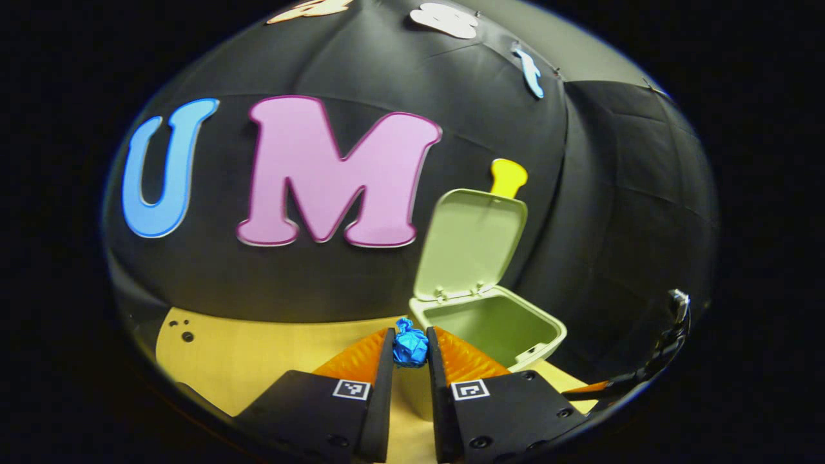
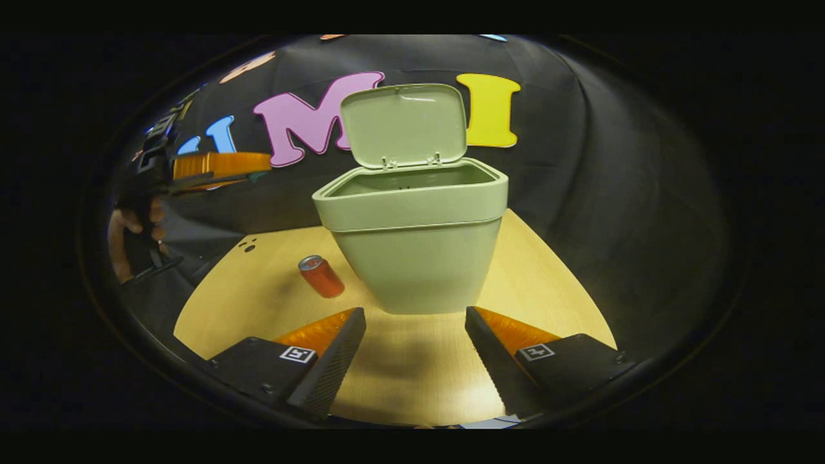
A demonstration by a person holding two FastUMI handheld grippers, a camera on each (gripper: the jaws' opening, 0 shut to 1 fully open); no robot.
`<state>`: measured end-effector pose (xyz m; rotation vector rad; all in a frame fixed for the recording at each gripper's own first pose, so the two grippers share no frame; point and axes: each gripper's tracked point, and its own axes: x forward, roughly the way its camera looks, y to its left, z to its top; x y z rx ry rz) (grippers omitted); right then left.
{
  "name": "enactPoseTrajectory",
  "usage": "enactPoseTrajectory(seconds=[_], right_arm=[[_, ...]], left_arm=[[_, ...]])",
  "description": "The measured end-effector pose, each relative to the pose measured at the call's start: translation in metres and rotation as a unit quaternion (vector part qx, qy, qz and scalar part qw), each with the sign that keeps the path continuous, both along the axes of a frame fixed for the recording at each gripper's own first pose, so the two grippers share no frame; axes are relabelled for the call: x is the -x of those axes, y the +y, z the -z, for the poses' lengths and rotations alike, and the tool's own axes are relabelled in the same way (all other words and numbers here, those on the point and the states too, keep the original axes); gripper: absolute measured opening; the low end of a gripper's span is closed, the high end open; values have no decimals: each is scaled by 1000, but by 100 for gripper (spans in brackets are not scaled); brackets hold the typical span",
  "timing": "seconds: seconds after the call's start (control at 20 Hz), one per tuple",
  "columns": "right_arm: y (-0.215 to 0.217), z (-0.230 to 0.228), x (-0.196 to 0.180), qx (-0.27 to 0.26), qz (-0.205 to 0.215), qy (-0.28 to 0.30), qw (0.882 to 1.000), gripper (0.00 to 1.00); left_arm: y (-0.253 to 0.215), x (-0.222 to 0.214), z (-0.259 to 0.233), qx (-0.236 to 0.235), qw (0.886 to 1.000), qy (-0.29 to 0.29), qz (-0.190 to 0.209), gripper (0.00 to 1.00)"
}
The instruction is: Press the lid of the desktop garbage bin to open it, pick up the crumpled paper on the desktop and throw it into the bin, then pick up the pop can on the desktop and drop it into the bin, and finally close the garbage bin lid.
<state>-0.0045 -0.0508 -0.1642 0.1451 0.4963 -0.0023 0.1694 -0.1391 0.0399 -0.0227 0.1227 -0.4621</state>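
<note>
Gripping the crumpled paper (image 1: 410, 347) at its middle, your left gripper (image 1: 410, 351) holds it just beside the open bin (image 1: 544, 320); light, soft, crushable. Right gripper (image 2: 416, 335) stands agape, unladen.

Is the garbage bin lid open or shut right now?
Open: the lid stands up from its rear hinge, and the bin mouth is uncovered.

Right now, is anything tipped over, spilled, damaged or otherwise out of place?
Nothing stands out. The bin stands upright with its lid open, the can stands on the table, apparently upright though the fisheye slants it, and the paper is pinched in the left gripper near the bin.
</note>
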Motion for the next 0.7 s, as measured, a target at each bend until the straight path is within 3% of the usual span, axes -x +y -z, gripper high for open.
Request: enactPoseTrajectory(seconds=[0.3, 0.7], right_arm=[[-12, 4, 5, -10, 22, 4, 1000, 99], [-25, 6, 5, 5, 26, 0, 1000, 99]], left_arm=[[-78, -14, 19, -7, 997, 21, 71, 31], [-100, -29, 47, 12, 993, 67, 98, 35]])
